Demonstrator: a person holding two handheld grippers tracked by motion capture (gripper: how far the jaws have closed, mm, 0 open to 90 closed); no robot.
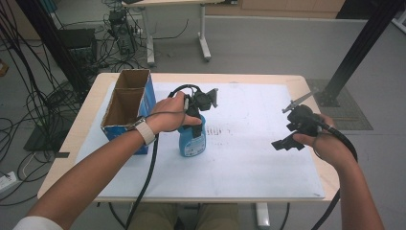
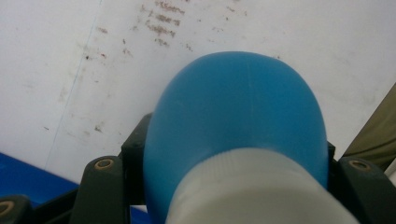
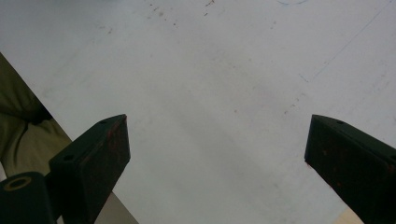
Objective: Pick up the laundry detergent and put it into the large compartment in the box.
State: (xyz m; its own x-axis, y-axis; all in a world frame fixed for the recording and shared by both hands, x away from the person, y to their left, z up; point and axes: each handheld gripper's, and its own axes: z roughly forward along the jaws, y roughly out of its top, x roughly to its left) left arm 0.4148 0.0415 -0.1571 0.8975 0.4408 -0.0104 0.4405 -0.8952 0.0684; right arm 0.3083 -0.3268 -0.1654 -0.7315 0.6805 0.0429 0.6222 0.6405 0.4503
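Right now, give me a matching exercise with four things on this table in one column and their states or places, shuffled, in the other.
Things:
1. bottle
2. box
3. left gripper
4. right gripper

States or places:
A. jaws wide apart over the bare white sheet
B. open-topped cardboard, at the sheet's left edge
C. blue, upright on the sheet, right of the box
D. jaws closed on the bottle's top

Pairs: 1-C, 2-B, 3-D, 4-A
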